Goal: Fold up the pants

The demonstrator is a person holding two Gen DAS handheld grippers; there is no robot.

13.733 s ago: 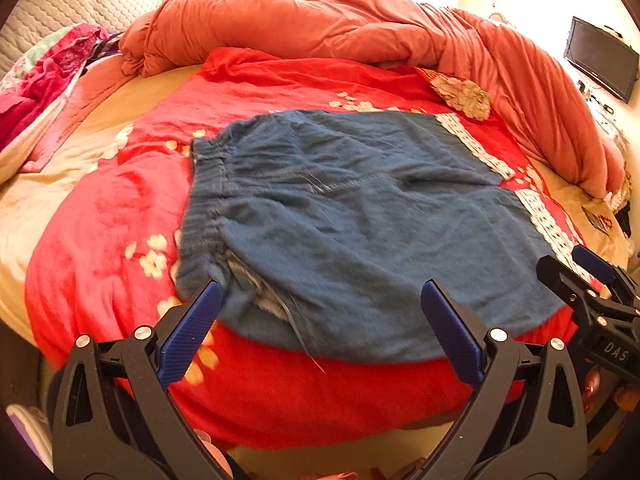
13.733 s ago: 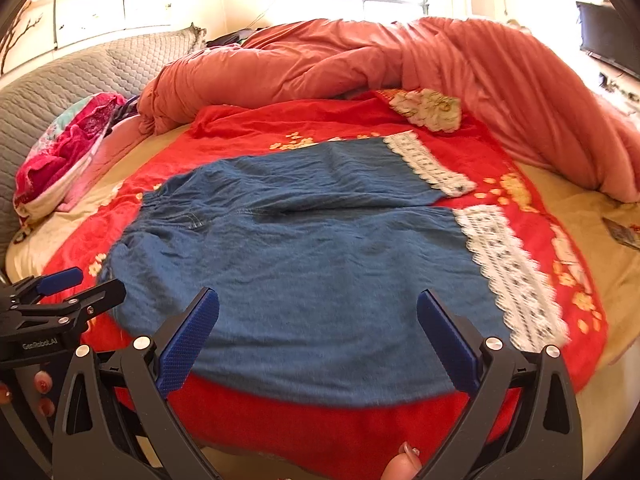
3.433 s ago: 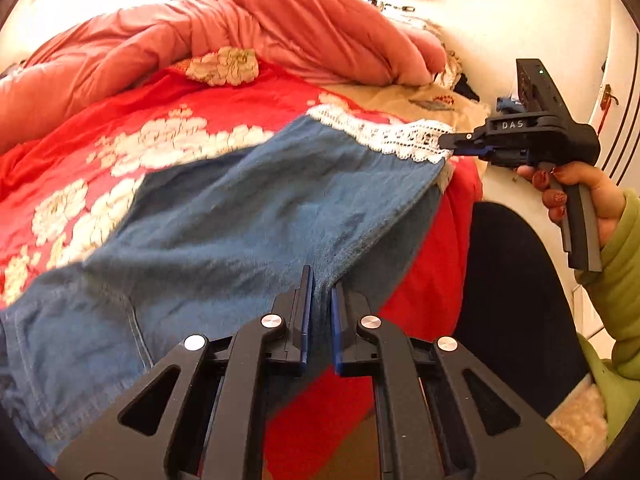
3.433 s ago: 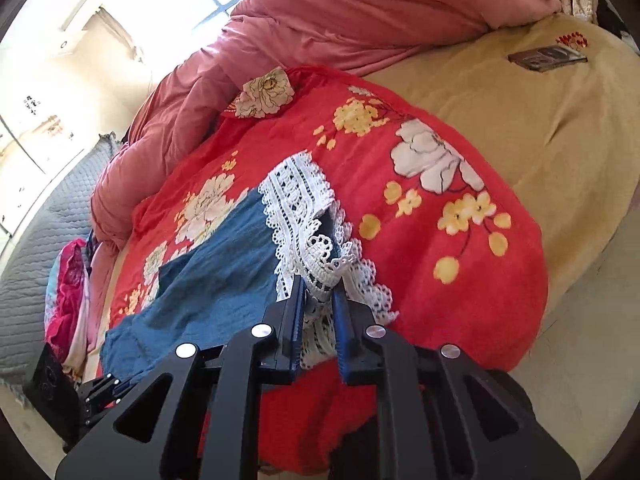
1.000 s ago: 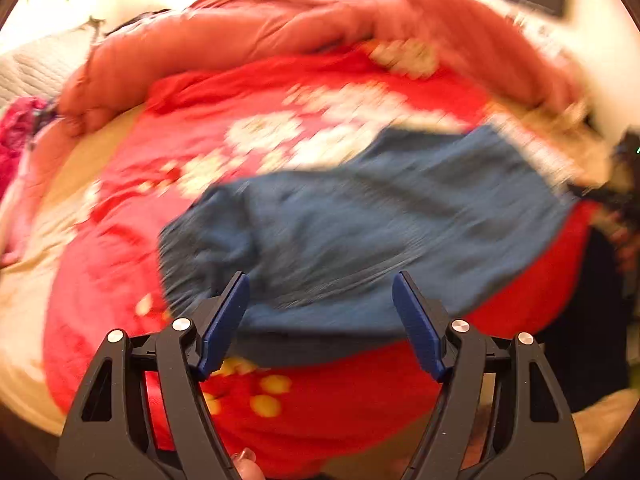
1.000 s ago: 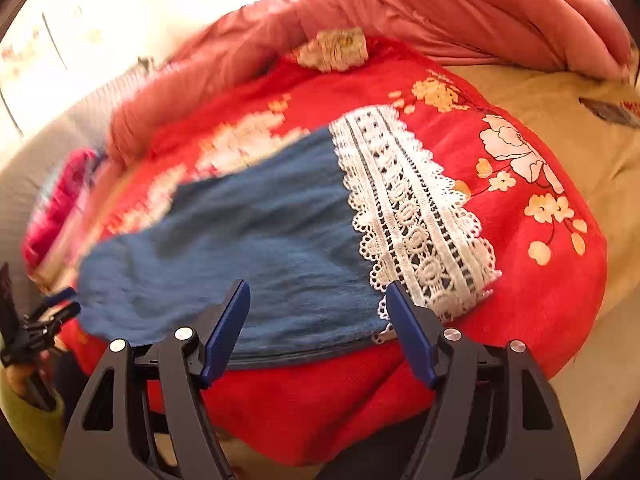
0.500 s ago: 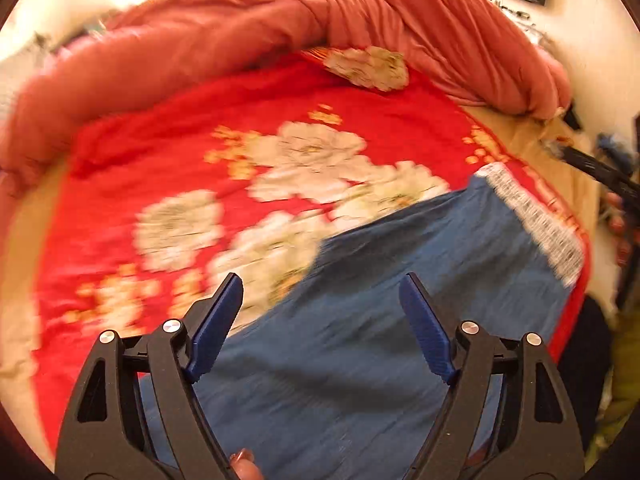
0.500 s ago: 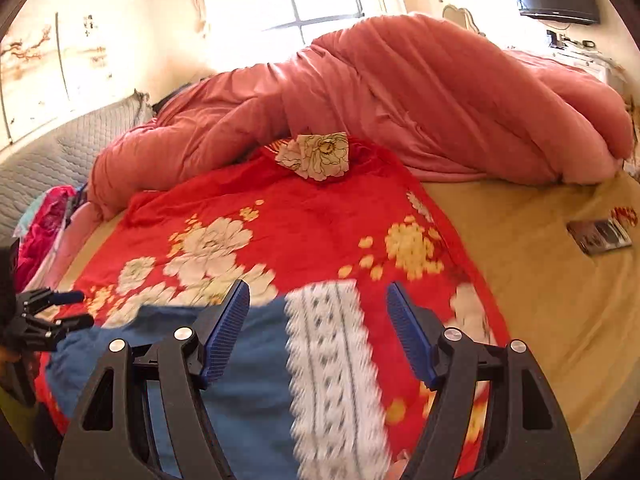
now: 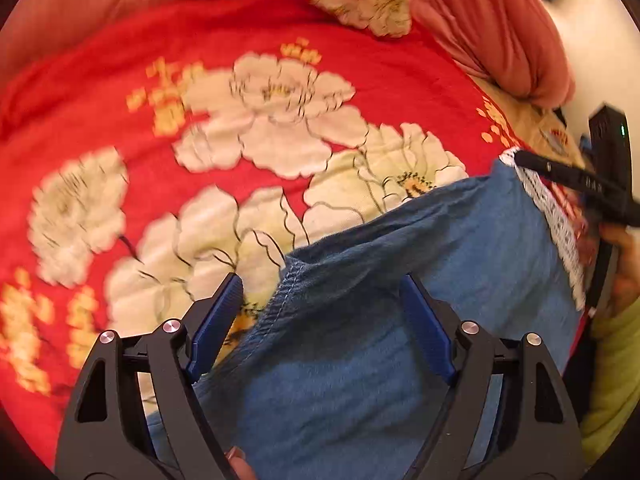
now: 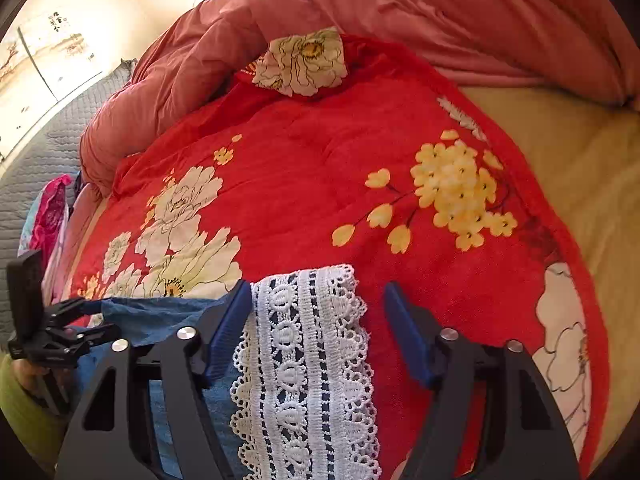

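Note:
Blue denim pants (image 9: 400, 320) with a white lace hem (image 10: 308, 360) lie folded lengthwise on a red floral blanket (image 9: 280, 60). My left gripper (image 9: 320, 320) is open, low over the far stitched edge of the denim near the waist end. My right gripper (image 10: 318, 328) is open, its jaws either side of the lace hem's far corner. Each gripper shows in the other view: the right one (image 9: 576, 184) at the lace end, the left one (image 10: 68, 328) at the denim's far left.
A bunched pink duvet (image 10: 440, 12) lies along the far side of the bed. A floral blanket corner (image 10: 304, 60) is folded back. Tan sheet (image 10: 592, 160) shows at right. Pink clothes (image 10: 52, 212) lie at far left by a grey quilted headboard.
Both grippers have moved forward and down, from above the pants to their far edge. The jaws stay open. The pants have not moved.

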